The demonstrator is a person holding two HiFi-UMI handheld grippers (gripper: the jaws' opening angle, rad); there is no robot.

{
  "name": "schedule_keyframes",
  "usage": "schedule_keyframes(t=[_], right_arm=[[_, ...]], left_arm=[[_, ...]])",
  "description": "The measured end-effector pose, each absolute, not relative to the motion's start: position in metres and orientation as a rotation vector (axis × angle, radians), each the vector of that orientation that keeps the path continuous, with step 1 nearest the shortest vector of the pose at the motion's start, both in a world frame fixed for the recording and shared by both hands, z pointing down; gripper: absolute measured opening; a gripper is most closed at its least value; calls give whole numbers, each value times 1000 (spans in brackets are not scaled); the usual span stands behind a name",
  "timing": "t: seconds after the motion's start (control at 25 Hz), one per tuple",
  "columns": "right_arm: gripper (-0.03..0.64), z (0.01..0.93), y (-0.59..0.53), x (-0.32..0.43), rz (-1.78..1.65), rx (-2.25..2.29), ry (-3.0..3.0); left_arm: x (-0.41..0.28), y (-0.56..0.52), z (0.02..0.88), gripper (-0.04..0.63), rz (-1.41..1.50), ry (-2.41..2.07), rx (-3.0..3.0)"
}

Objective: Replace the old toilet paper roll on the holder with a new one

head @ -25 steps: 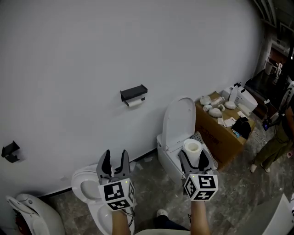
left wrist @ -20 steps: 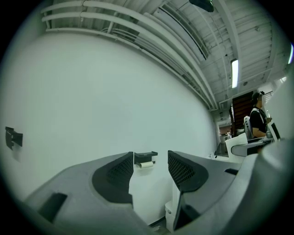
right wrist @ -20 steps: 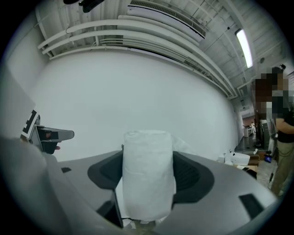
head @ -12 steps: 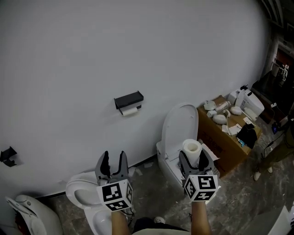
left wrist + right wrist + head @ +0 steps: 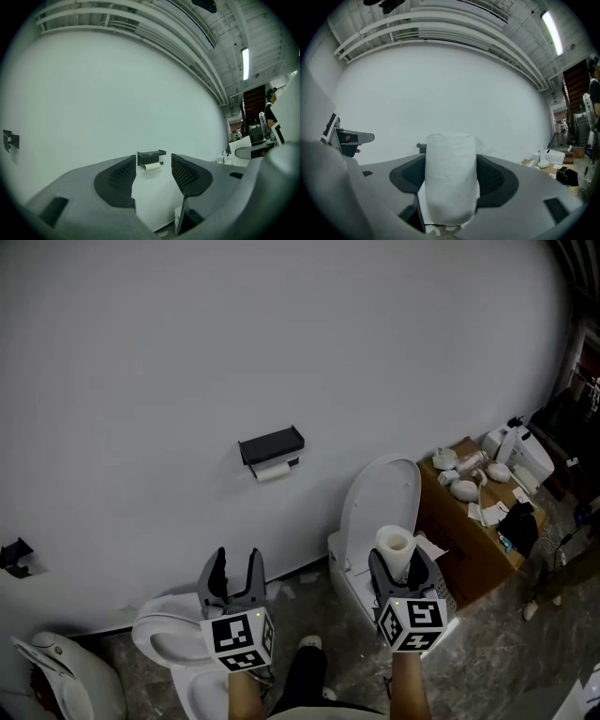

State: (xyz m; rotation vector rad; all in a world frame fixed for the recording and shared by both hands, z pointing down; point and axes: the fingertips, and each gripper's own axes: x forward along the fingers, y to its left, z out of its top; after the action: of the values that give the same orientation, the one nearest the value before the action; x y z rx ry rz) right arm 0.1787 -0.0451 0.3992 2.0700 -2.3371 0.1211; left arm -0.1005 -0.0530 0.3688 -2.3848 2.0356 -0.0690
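A black holder [image 5: 271,445] is fixed to the white wall, with the thin old roll [image 5: 273,471] hanging under it. Both show far ahead between the left jaws, the holder [image 5: 151,155] above the old roll [image 5: 152,166]. My left gripper [image 5: 234,568] is open and empty, well short of the wall. My right gripper [image 5: 403,568] is shut on a full new toilet paper roll [image 5: 395,548], held upright. In the right gripper view that roll [image 5: 451,176] fills the gap between the pads, and the gripper [image 5: 452,180] points at the wall.
A toilet with raised lid [image 5: 379,503] stands under the right gripper, and another toilet bowl [image 5: 167,634] lies under the left. A cardboard box [image 5: 474,545] with bottles and clutter sits at the right. A small black fitting [image 5: 13,554] is on the wall at far left.
Both grippers have moved toward the wall, the right one still holding the roll. The holder sits slightly lower and larger in the head view, and the box has shifted right.
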Motion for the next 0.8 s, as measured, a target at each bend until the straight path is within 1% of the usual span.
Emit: schedule_keyframes(t=[0.32,0.8], right_arm=[[305,398,-119,182,94,2061,-2344],[305,387,-233,178,59,2056,-2349]], left_arm=[[-88,-125,372,216,-55,1999,-2398],[-93,-239,358,216,-31,1989,-2379]])
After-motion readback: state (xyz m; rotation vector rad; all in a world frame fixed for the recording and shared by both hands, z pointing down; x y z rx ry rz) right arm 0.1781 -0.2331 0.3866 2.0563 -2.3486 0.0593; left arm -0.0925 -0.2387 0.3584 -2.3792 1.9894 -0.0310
